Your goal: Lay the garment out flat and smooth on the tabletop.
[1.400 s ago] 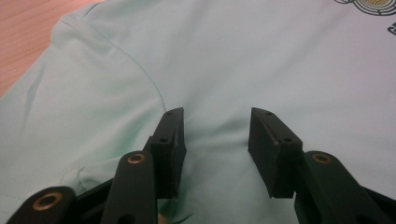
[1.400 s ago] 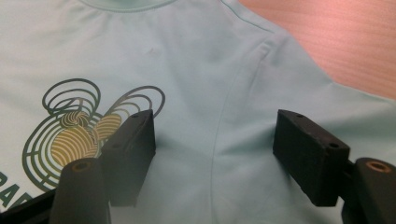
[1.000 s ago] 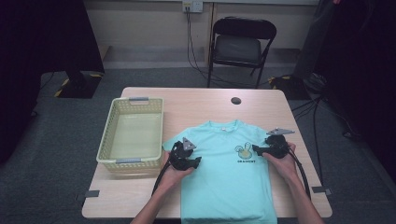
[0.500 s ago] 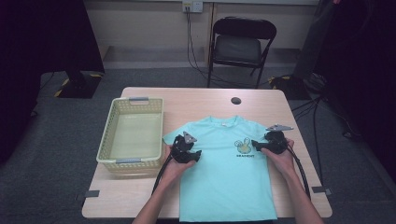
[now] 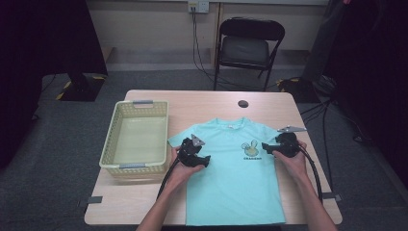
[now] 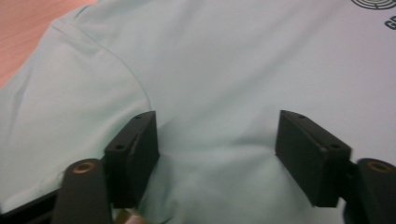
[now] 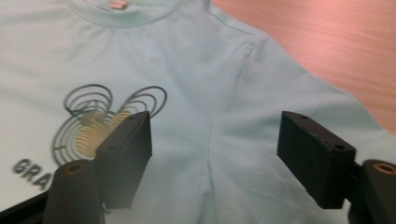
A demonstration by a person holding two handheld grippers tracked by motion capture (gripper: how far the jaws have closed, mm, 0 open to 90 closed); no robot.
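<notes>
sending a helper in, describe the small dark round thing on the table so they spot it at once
Start at the wooden table and look along its far edge, the side nearest the folding chair. The disc lies there on bare wood, just beyond the shirt collar. It is small, round and black, apart from everything else.

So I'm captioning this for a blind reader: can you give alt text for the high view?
A mint-green T-shirt lies flat on a wooden table, with a person's hands pressing an open hand-held gripper on each sleeve area, left and right. A pale yellow basket sits empty to the shirt's left.
</notes>
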